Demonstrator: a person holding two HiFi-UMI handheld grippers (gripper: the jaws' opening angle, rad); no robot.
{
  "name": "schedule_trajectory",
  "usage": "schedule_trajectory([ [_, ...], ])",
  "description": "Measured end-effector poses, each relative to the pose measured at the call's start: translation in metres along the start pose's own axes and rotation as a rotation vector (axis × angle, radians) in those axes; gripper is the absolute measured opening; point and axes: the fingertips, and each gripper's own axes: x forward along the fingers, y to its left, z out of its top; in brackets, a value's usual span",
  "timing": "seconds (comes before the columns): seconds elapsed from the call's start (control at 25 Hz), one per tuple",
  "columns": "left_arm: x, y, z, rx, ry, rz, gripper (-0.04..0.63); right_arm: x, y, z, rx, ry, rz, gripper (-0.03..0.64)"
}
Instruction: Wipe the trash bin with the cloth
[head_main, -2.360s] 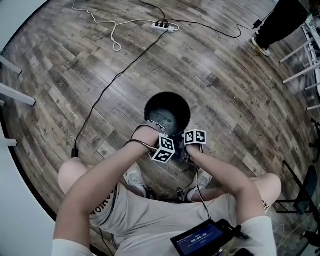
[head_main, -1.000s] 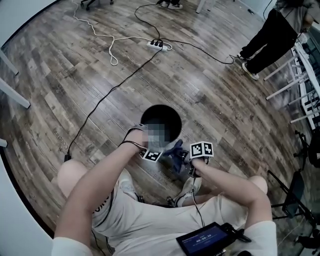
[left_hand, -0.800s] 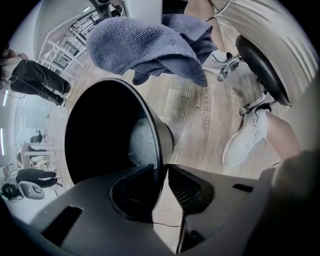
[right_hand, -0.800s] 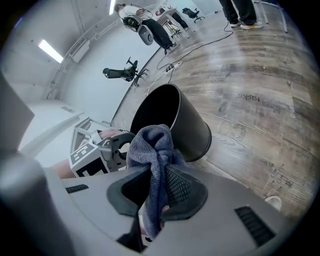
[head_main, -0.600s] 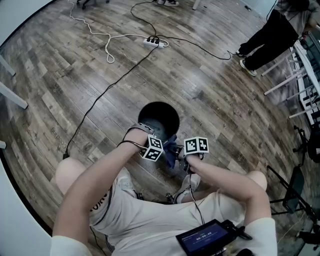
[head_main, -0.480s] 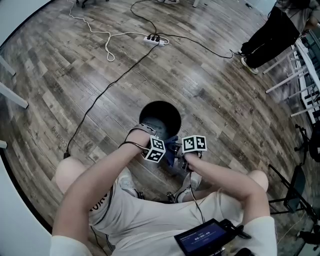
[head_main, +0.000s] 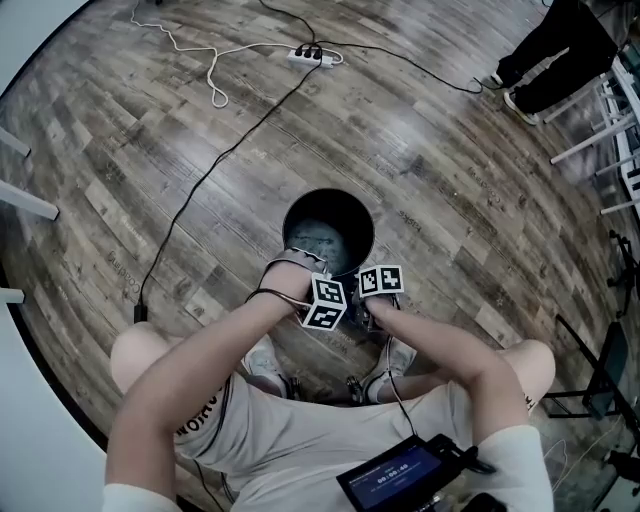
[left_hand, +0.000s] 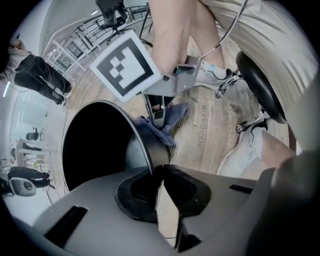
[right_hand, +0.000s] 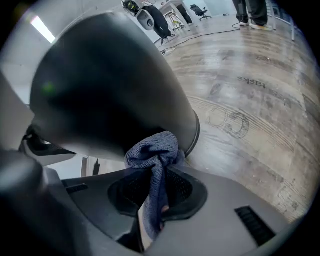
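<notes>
The cloth (right_hand: 152, 150), nearest my right gripper (right_hand: 154, 192), was a dark blue, nubbly rag. The jaws pinched it tight, with its bunched head pressed against the outside wall of the trash bin (right_hand: 110, 85) on the side facing me. The bin was a round, smooth, dark grey can standing upright just ahead of my shoes (head_main: 268, 362), its inside black with shadow.

My left gripper (left_hand: 157, 172) pointed straight down over the bin's near rim. Its jaws had just been closing and stood narrow, nipping the thin rim between the pads. The right gripper slanted downward beside it. From the head view, both forearms reached forward between my knees, and the two marker cubes sat side by side at the bin's near edge.

Beyond the bin, the plank floor (head_main: 450, 180) lay open ahead and to both sides. A black cable (head_main: 215, 165) ran well clear of the bin on the left, up to a power strip (head_main: 312, 56), with a white cord (head_main: 205, 60) looped beside it. At the far right stood a person (head_main: 555, 40) in dark trousers, next to a white frame (head_main: 600, 130).
</notes>
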Motion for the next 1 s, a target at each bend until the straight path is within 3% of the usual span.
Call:
schedule_trajectory([
  [0.16, -0.001, 0.004, 0.005, -0.017, -0.006, 0.004, 0.044, 0.031, -0.03, -0.001, 0.02, -0.011, -0.034, 0.058],
  [0.52, -0.005, 0.006, 0.013, -0.043, -0.058, 0.011, 0.046, 0.056, -0.072, -0.007, 0.19, -0.029, -0.083, 0.058],
  [0.56, -0.007, 0.006, 0.013, -0.039, -0.07, 0.006, 0.085, 0.048, -0.065, -0.01, 0.178, -0.009, -0.078, 0.058],
  [0.76, -0.013, 0.005, -0.016, 0.103, -0.023, -0.008, 0.169, -0.01, -0.028, -0.017, 0.019, 0.103, -0.045, 0.058],
  [0.84, -0.008, 0.001, -0.031, 0.155, 0.019, -0.019, 0.175, -0.038, -0.013, -0.015, 0.009, 0.095, -0.018, 0.058],
  [1.0, -0.001, 0.005, -0.051, 0.21, 0.084, 0.032, 0.173, -0.086, 0.028, -0.006, 0.013, 0.04, 0.05, 0.058],
])
